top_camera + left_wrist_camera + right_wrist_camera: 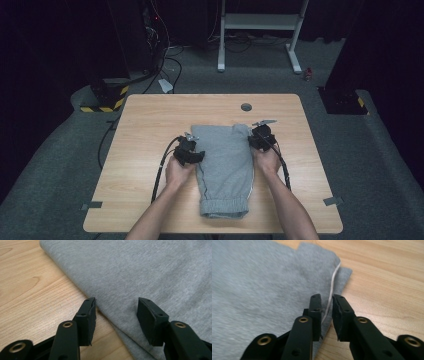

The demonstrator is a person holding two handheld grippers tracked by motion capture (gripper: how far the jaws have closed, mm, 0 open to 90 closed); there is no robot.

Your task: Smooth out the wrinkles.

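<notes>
I have a pair of folded grey shorts (223, 167) lying in the middle of the desk (150, 115), its long axis running away from me, with the elastic waistband (224, 207) at the near end and the leg hems at the far end. My two hands flank it.

The left tongs (116, 305) sit at the left edge of the shorts, about halfway along. Their jaws stand well apart and straddle the folded edge, one over bare wood and one over the cloth, with nothing pinched.

The right tongs (327, 298) are at the far right corner. Their jaws are nearly closed, a thin gap between them, right over the edge with the white stripe (331, 290). I cannot tell whether they pinch the cloth or only hover at it.

So the cloth lies inward from both tongs, to the right of my left hand and to the left of my right. The right hand looks nearer to a grip.

There are no containers on the desk.
</notes>
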